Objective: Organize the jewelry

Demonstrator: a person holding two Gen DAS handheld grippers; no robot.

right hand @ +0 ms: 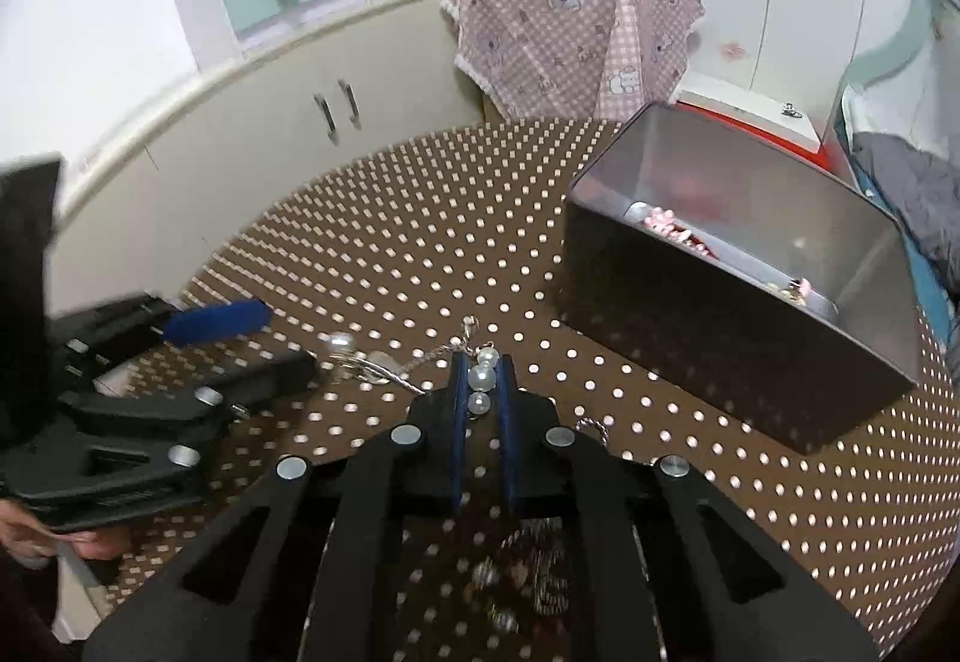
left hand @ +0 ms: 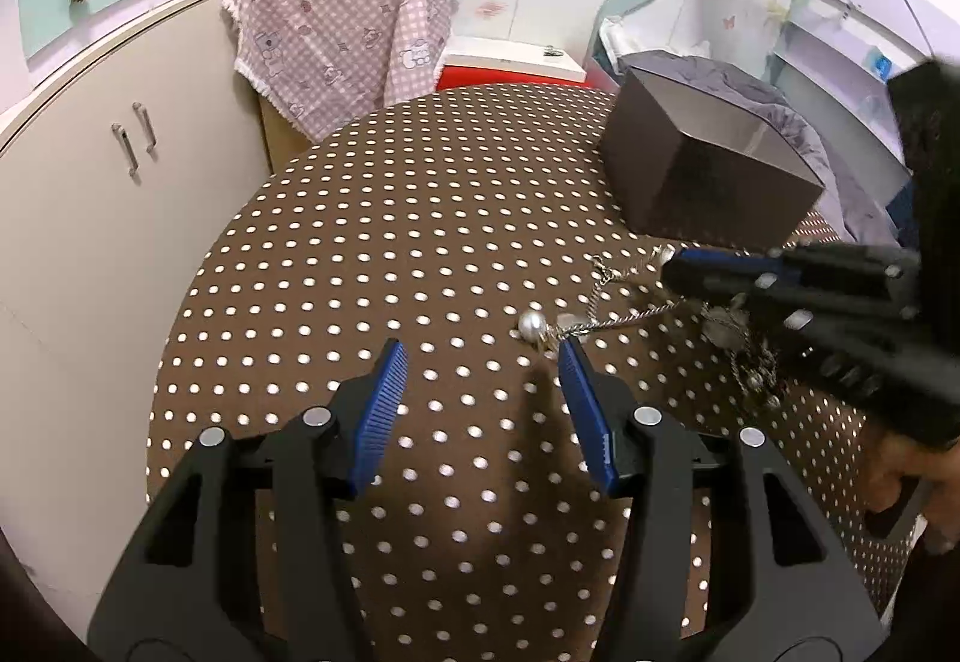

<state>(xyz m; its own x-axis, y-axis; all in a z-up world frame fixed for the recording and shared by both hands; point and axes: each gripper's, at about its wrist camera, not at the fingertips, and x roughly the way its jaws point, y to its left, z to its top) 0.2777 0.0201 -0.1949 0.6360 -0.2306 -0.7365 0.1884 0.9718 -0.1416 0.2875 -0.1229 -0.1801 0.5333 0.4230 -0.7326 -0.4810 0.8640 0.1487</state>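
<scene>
Right gripper [right hand: 481,375] clenched on a short string of pearl beads [right hand: 483,379], blue pads nipping the beads between them, low over the polka-dot tablecloth [right hand: 420,218]; silver chain [right hand: 420,362] trailing away from the beads toward the left, tangled with a leaf-shaped pendant [right hand: 375,365] and ending near a loose pearl [right hand: 339,343] lying on the cloth. Left gripper [left hand: 480,356] released, jaws half apart with nothing between them, one blue pad [left hand: 576,362] just beside the loose pearl and the chain's end, not visibly touching. Dark open box [right hand: 720,356] standing near on the right of the cloth, pink and pearly pieces already lying in its bottom; behind, a pink gingham cloth [right hand: 570,32] draped over furniture and a cream cabinet [right hand: 300,122].

Step in hand, by the look of it: picking the pearl-and-chain piece off the cloth for the box. Next move likely calls for a lift high enough to clear the box's near wall with the dangling chain, then a carry over the opening before letting go; risk of the chain snagging the left pad or dragging the loose pearl.
</scene>
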